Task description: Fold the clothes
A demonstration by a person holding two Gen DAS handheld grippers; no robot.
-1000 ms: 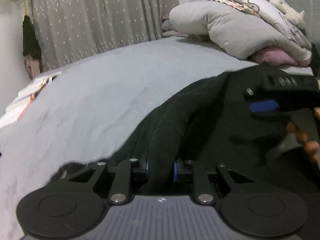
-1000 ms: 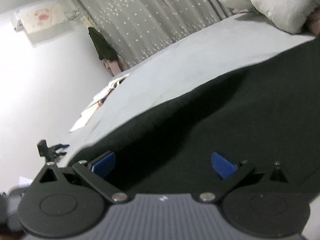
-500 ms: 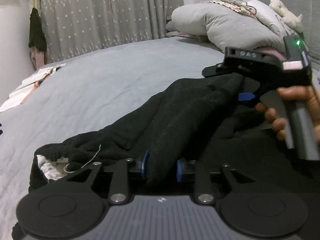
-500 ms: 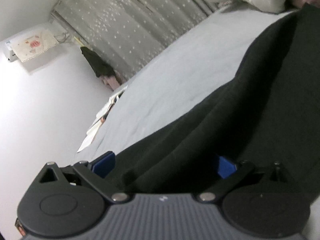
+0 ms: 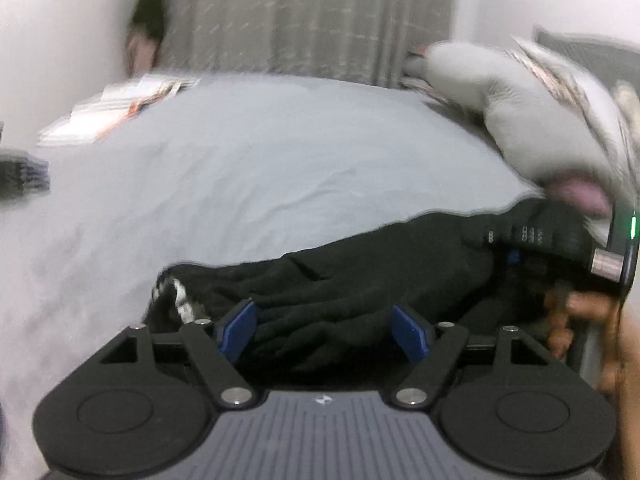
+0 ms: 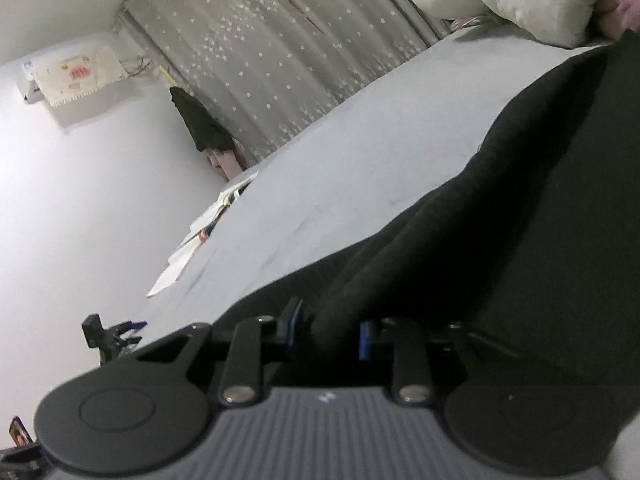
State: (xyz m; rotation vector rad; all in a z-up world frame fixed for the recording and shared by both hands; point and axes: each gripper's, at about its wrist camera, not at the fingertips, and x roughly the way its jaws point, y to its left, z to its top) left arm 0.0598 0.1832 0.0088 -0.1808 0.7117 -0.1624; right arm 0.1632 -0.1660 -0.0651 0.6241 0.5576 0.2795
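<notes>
- My left hand-held gripper [image 5: 324,334] is released, jaws opening; blue pads stand apart at the lower centre of the left wrist view, with the black garment [image 5: 360,280] lying between them and no pad pressing it.
- Black garment is spread on the grey bed [image 5: 240,184]; in the left view it runs from the lower centre to the right edge, with a crumpled end showing a white patch at centre left.
- My right hand-held gripper [image 6: 326,334] is closing, jaws nearly together at the lower centre of the right wrist view, clenched on a raised fold of the black garment [image 6: 500,260].
- From the left view the right hand-held gripper [image 5: 532,240] sits at the right edge over the garment, a green light on its body, and my hand [image 5: 580,328] wraps its handle.
- Pale pillows [image 5: 520,108] are piled at the upper right of the left view, a pink item under them.
- Grey starred curtain [image 6: 280,52] fills the top centre of the right view.
- Papers [image 6: 200,240] lie at the bed's far edge, centre left in the right view.
- Left view is motion-blurred, small detail unreadable.
</notes>
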